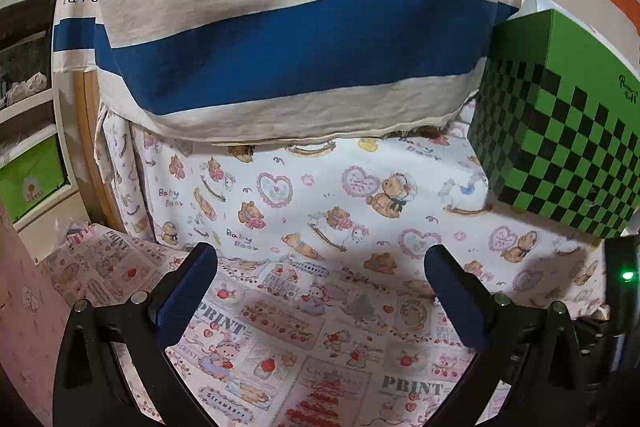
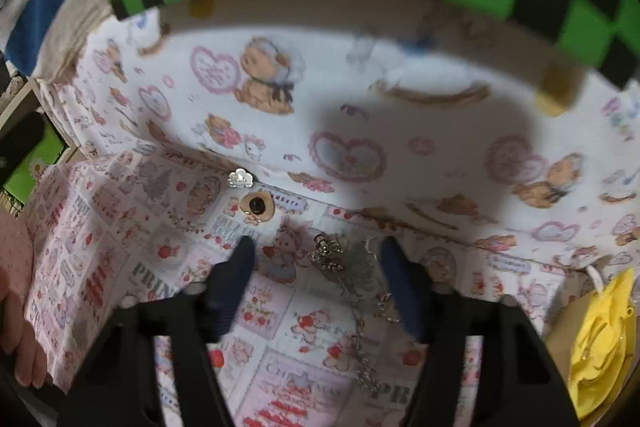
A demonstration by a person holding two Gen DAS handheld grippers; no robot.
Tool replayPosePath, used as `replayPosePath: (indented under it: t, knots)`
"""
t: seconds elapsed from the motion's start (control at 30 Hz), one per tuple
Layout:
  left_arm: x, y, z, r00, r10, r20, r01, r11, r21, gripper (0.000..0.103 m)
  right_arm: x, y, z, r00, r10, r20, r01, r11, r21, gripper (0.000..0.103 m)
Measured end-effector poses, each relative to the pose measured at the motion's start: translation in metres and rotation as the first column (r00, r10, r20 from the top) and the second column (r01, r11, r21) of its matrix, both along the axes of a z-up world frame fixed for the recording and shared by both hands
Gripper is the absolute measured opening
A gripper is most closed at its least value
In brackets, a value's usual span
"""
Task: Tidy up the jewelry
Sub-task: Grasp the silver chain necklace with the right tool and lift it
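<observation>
Right tongs (image 2: 316, 283) half open, straddling a silver metal chain (image 2: 352, 291) on the pink printed cloth (image 2: 280, 327), unpinched, likely lined up for pickup. Left tongs (image 1: 320, 291) wide open, empty, apparently waiting.

A lived-in home: a nursery-print bear cloth (image 1: 360, 195) covers the surface, cluttered storage shelves (image 1: 28, 39) fill the frame's left edge, and a green checkered box (image 1: 560, 131) sits at right.
</observation>
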State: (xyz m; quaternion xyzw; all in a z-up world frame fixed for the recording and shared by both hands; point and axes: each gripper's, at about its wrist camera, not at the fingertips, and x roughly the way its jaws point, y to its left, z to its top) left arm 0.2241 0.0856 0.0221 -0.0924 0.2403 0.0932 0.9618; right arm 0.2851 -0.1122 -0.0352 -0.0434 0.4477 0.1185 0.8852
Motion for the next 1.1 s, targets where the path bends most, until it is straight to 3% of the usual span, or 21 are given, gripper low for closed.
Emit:
replayPosePath:
  t: [0.23, 0.47, 0.8, 0.93, 1.07, 1.1]
  knots:
    - [0.005, -0.005, -0.002, 1.000, 0.002, -0.022, -0.001, 0.999, 0.034, 0.103, 0.010, 0.006, -0.012, 1.000, -0.015, -0.023, 0.014, 0.999, -0.028, 0.018]
    - [0.007, -0.008, -0.004, 0.999, -0.013, -0.031, 0.014, 0.999, 0.039, 0.103, -0.005, -0.004, 0.004, 1.000, -0.010, 0.029, 0.009, 1.000, 0.023, 0.017]
    - [0.001, -0.035, 0.003, 0.992, -0.118, -0.044, 0.119, 0.992, 0.035, 0.103, -0.085, -0.068, 0.056, 0.982, -0.007, 0.187, -0.022, 0.988, 0.154, 0.017]
    - [-0.002, -0.065, 0.004, 0.972, -0.214, -0.092, 0.220, 0.974, 0.059, 0.102, -0.111, -0.100, 0.067, 0.970, -0.045, 0.240, 0.004, 0.986, 0.168, 0.017]
    - [0.003, -0.094, -0.006, 0.917, -0.326, -0.229, 0.341, 0.940, 0.029, 0.086, -0.130, -0.139, 0.069, 0.956, -0.111, 0.273, 0.060, 0.981, 0.186, 0.017]
    - [0.003, -0.096, -0.007, 0.917, -0.327, -0.230, 0.342, 0.939, 0.027, 0.086, -0.134, -0.149, 0.069, 0.954, -0.125, 0.273, 0.073, 0.979, 0.192, 0.017]
